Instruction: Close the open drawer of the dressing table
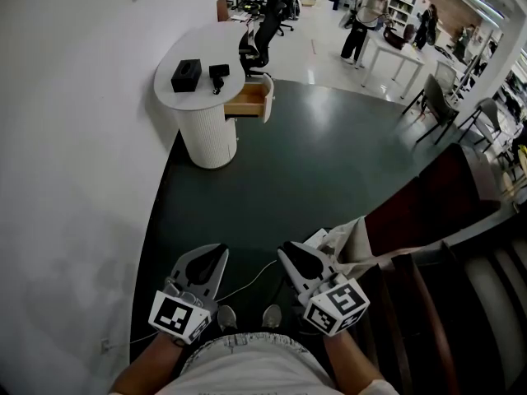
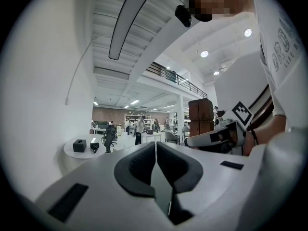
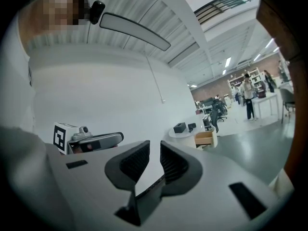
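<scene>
The white round dressing table [image 1: 200, 50] stands against the wall at the far left, its wooden drawer [image 1: 249, 99] pulled open to the right. In the right gripper view the table [image 3: 184, 133] and open drawer [image 3: 205, 138] appear small and far ahead. Both grippers are held close to the person's body, far from the table. My left gripper [image 1: 216, 252] has its pads [image 2: 144, 162] pressed together with nothing between them. My right gripper [image 1: 287, 248] shows a narrow gap between its pads [image 3: 136, 161] and holds nothing.
A black box [image 1: 186, 75] and a small black item [image 1: 218, 74] sit on the tabletop. A black office chair [image 1: 263, 30] stands behind the drawer. A dark green floor [image 1: 329, 171] lies between me and the table, dark wooden furniture [image 1: 461, 286] at my right, people at the back.
</scene>
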The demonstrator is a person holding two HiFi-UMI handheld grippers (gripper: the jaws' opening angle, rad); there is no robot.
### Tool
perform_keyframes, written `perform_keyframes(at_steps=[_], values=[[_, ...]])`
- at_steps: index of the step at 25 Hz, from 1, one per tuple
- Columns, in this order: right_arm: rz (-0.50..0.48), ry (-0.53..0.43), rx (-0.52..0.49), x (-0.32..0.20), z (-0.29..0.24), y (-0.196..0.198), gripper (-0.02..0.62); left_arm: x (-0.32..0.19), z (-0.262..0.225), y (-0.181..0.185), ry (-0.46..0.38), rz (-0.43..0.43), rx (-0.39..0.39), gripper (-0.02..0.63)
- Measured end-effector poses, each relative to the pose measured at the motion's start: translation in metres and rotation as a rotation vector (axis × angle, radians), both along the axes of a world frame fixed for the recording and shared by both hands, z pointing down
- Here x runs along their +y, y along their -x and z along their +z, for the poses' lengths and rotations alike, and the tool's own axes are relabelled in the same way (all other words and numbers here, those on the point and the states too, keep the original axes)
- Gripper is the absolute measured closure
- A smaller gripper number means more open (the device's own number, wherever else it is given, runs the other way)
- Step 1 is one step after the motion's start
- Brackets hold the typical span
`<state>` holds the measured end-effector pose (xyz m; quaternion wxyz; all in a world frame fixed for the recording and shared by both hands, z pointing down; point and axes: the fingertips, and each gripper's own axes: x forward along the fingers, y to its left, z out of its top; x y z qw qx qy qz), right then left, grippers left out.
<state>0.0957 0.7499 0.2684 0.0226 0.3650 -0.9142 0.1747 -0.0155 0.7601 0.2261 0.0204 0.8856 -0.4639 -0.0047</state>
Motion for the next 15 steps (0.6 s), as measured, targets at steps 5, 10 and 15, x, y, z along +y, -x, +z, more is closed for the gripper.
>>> perform_keyframes(at_steps=[5,10,15], values=[[-0.001,-0.003,-0.004,0.000,-0.002,-0.004,0.503,0.000,0.000,-0.004,0.002,-0.002,0.000,0.581],[-0.001,-0.001,-0.002,-0.001,-0.002,-0.015,0.485,-0.001,0.001,-0.011,0.003,-0.008,0.003,0.581],[-0.002,-0.007,0.005,-0.001,-0.003,-0.032,0.474,-0.001,0.001,-0.025,0.002,-0.019,0.006,0.583]])
